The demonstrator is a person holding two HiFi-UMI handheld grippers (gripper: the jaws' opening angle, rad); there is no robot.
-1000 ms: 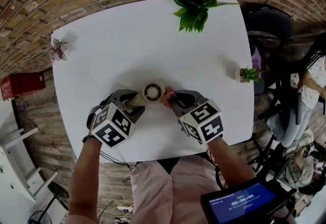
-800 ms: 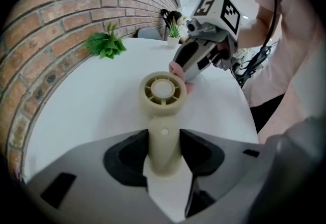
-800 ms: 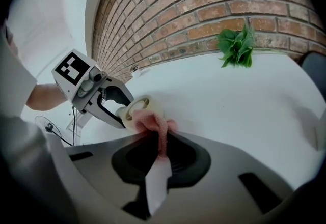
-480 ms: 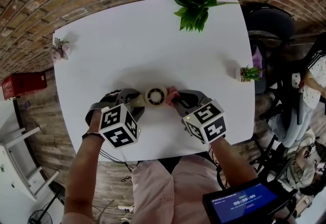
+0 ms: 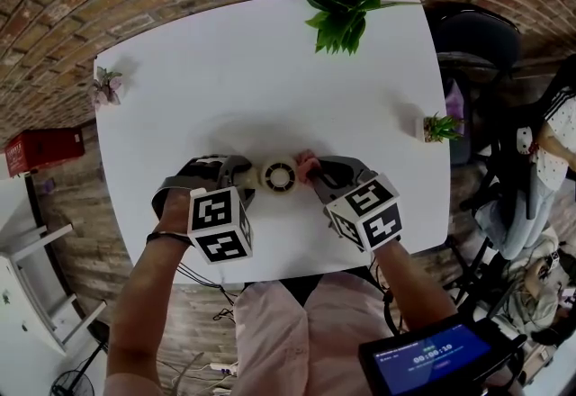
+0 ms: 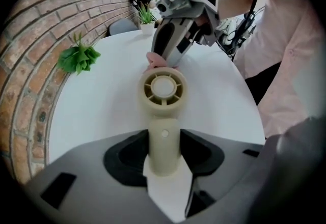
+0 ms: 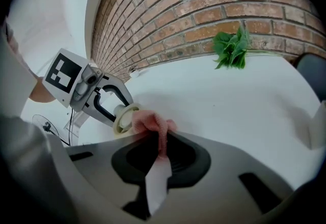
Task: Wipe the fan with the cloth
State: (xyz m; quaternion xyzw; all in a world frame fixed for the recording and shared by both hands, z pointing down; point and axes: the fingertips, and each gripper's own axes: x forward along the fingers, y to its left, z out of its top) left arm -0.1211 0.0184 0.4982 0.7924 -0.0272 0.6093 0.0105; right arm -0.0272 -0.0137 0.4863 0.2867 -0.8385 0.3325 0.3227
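White rounded-corner table (image 5: 180,79) against a brick wall (image 7: 204,9). Leafy green plant (image 5: 342,14) at the far edge, a small potted green plant (image 5: 440,130) at the right edge, and a small pinkish plant (image 5: 104,87) at the left corner.

Small beige plastic hand fan (image 5: 279,175) sits over the near-centre of the table, between the two grippers. Its long axis runs left to right in the head view: handle to the left, round head to the right. The grille face is turned up toward the head camera. Resting on the table or held just above it: cannot tell.

Left gripper (image 6: 164,152): jaws part-way apart and clamped on the fan's handle, one pad on each side. The head projects beyond the fingertips.

Right gripper (image 7: 158,152): jaws pressed together, pinching a crumpled pink cloth (image 7: 151,122). The bunched end sticks out past the tips and touches the rim of the fan head on the side away from the handle.

Marker cubes of both grippers sit toward the person, near the table's front edge.
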